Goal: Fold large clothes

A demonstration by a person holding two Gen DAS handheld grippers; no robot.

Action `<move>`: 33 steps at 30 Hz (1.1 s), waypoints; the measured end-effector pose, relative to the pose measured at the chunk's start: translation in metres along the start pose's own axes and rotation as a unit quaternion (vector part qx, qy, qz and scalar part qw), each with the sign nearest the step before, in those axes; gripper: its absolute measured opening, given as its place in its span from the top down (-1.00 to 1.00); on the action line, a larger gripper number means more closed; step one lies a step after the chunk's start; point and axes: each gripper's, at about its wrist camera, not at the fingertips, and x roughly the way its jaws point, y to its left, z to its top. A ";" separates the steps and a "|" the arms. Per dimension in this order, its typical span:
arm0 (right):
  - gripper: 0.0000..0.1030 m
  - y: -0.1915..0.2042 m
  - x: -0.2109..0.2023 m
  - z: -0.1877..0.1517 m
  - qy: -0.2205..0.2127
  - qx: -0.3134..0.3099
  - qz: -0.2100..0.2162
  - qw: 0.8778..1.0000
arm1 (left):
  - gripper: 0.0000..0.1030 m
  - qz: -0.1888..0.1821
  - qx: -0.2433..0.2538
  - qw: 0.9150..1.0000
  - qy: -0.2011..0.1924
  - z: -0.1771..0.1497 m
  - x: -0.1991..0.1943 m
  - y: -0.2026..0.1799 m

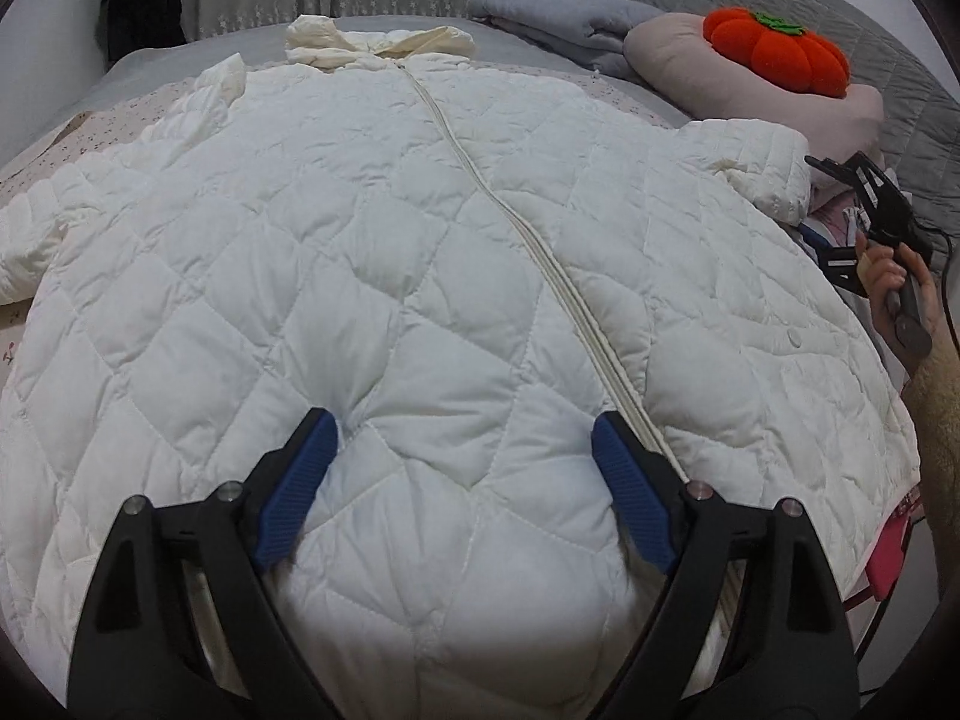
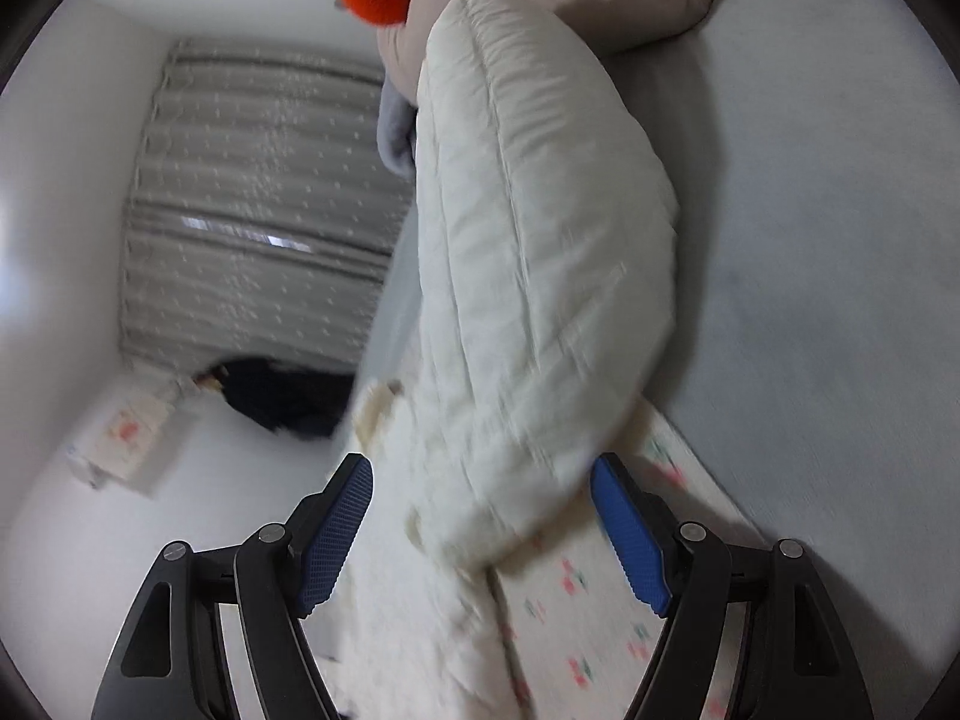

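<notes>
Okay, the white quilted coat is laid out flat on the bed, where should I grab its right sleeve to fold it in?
Probably take the right sleeve at its cuff end, coming from the outer side, away from the zipper. The sleeve lies loose beside the coat, free to swing inward.

Twelve o'clock: folded grey blanket [image 1: 558,18] beyond the coat's collar [image 1: 372,45];
Two o'clock: pumpkin cushion [image 1: 780,51] on pink pillow [image 1: 678,60], crowding the white quilted coat [image 1: 420,240];
Ten o'clock: bare floral sheet [image 1: 90,138].
</notes>
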 end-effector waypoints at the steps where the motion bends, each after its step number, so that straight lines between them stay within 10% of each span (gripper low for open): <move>1: -0.50 -0.004 0.005 0.007 -0.005 0.026 0.022 0.999 | -0.68 0.001 0.000 1.000 0.000 0.001 0.000 0.001; 5: -0.27 -0.016 0.017 0.032 -0.039 0.122 0.121 0.984 | -0.68 0.001 0.001 1.000 0.006 -0.002 0.002 0.001; 10: 0.16 0.013 -0.026 0.070 -0.105 0.101 0.194 0.970 | -0.69 0.003 0.002 1.000 0.007 -0.002 0.004 -0.001; 15: 0.17 0.028 -0.061 0.080 -0.134 0.043 0.160 0.977 | -0.71 0.006 0.001 1.000 0.000 -0.003 0.004 -0.001; 22: -0.42 -0.024 -0.038 0.044 -0.116 0.141 0.068 0.981 | -0.71 0.006 0.000 1.000 -0.003 -0.004 0.003 -0.002; 28: -0.45 -0.042 -0.032 0.020 -0.149 0.198 0.045 0.968 | -0.71 0.006 0.000 1.000 -0.007 -0.005 0.002 -0.001; 33: -0.45 -0.031 -0.026 0.025 -0.147 0.125 -0.001 0.981 | -0.72 0.005 0.001 1.000 -0.010 -0.005 0.003 -0.001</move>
